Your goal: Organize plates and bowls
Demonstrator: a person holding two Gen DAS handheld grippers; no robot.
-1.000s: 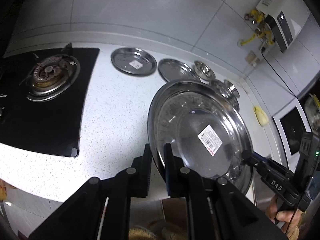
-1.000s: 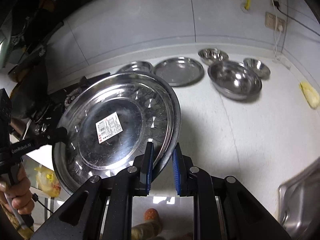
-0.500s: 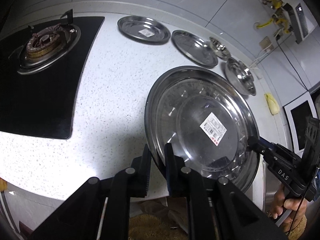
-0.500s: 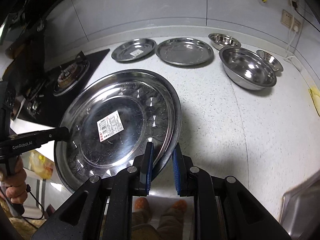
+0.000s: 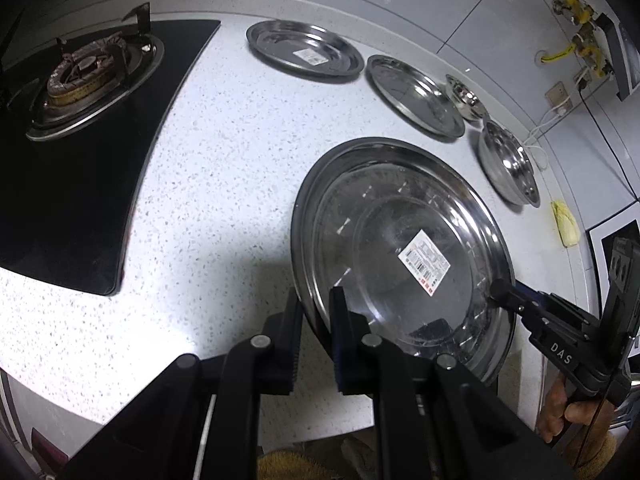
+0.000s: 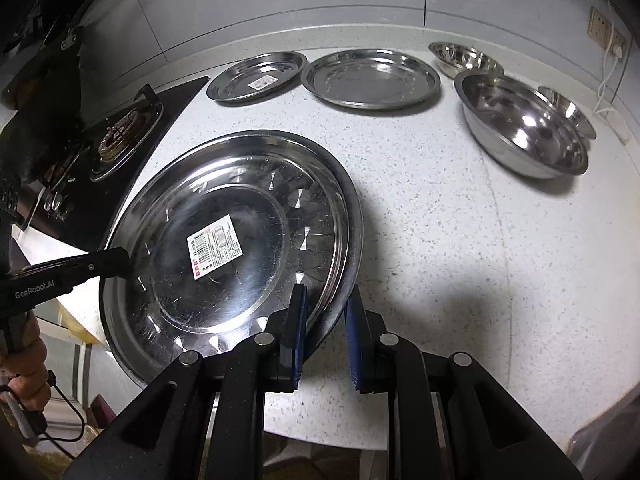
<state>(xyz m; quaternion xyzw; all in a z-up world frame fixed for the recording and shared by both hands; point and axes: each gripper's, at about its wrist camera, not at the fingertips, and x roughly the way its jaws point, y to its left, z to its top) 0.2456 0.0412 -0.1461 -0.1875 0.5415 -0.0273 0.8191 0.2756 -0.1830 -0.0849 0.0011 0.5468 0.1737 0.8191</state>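
A large steel plate (image 5: pixel 400 248) with a barcode sticker is held low over the white speckled counter (image 5: pixel 224 184); it also shows in the right wrist view (image 6: pixel 224 240). My left gripper (image 5: pixel 316 300) is shut on its near-left rim. My right gripper (image 6: pixel 325 300) is shut on its opposite rim and shows as a black arm in the left wrist view (image 5: pixel 505 293). At the back lie a small stickered plate (image 6: pixel 256 76), a medium plate (image 6: pixel 370 78), a large bowl (image 6: pixel 524 124) and two small bowls (image 6: pixel 464 56) (image 6: pixel 568 110).
A black gas hob (image 5: pixel 80 120) with a burner fills the counter's left side. A yellow cloth (image 5: pixel 565 220) lies at the far right. A sink corner (image 6: pixel 608 440) shows at lower right. The counter's front edge runs just below the held plate.
Both grippers have lowered the large plate from a tilted, raised pose to nearly flat just above the counter near its front edge. Both grips are unchanged.
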